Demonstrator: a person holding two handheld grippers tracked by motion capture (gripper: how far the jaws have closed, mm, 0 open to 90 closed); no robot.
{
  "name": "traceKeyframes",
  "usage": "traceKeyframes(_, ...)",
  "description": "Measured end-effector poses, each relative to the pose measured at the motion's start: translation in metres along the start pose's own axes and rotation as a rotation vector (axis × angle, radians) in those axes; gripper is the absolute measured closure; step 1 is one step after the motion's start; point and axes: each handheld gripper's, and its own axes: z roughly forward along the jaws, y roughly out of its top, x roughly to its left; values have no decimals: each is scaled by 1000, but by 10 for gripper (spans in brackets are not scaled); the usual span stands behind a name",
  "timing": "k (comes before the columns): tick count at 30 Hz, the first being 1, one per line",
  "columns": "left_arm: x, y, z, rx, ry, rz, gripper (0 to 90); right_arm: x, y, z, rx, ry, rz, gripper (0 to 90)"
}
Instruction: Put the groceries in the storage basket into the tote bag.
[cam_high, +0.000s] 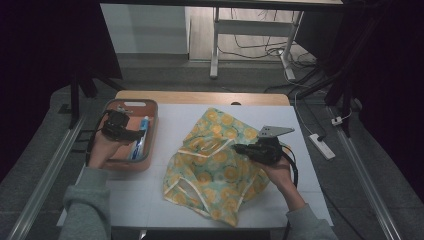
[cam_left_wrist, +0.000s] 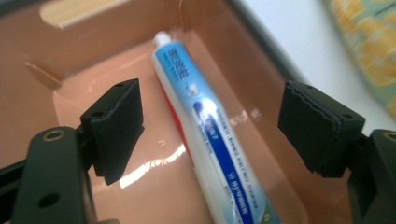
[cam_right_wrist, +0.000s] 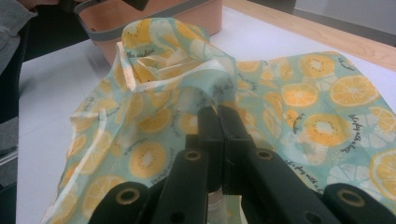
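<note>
Over the pink tray at the desk's left edge, the left gripper is held with its jaws spread wide, the toothpaste tube lying between them on the tray floor, untouched by either pad. The tube rests along the tray's right wall, cap toward the far end. Near the middle of the desk, the right gripper is clenched on a fold of the citrus-print bag, which is pinched up so that its mouth seems to be lifted.

Trouble could be expected at the pick: the tube lies slanted across the jaws and tight against the wall, so one pad could be blocked by that wall, or the smooth, rounded tube could be squeezed sideways and slip out. If the thin fabric were released or pulled flat, the bag's opening might collapse before anything is brought to it.
</note>
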Motion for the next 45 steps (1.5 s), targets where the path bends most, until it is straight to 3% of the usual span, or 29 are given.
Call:
traceKeyframes(5, 0, 5, 12, 41, -17, -18, 231, 0, 0, -1, 2, -4, -1, 892)
traceKeyframes(12, 1, 20, 38, 164, -26, -20, 249, -1, 1, -4, -8, -9, 0, 892)
traceKeyframes(15, 1, 20, 52, 230, -20, -28, 255, 1, 1, -3, -3, -7, -10, 891)
traceKeyframes(22, 9, 17, 70, 305, -17, -69, 334, 3, 1, -2, -5, 4, -14, 892)
traceKeyframes(23, 11, 16, 72, 312, -36, -84, 331, 3, 1, -2, -6, 5, -13, 892)
traceKeyframes(25, 14, 15, 74, 311, -65, -106, 356, 2, 1, -2, 0, 12, -9, 891)
traceKeyframes(28, 15, 15, 74, 317, -72, -116, 393, 2, 1, -1, 2, 15, -5, 891)
traceKeyframes(31, 17, 15, 72, 323, -41, -112, 489, 3, 1, 0, 3, 15, -7, 891)
traceKeyframes(34, 17, 14, 70, 320, -41, -105, 527, 3, 1, 0, 3, 16, -7, 891)
traceKeyframes(39, 16, 14, 66, 314, 25, -80, 706, 3, 0, -1, 0, 16, -5, 891)
traceKeyframes(45, 30, 8, 63, 273, -53, -148, 742, 1, -1, -1, 1, 13, -3, 891)
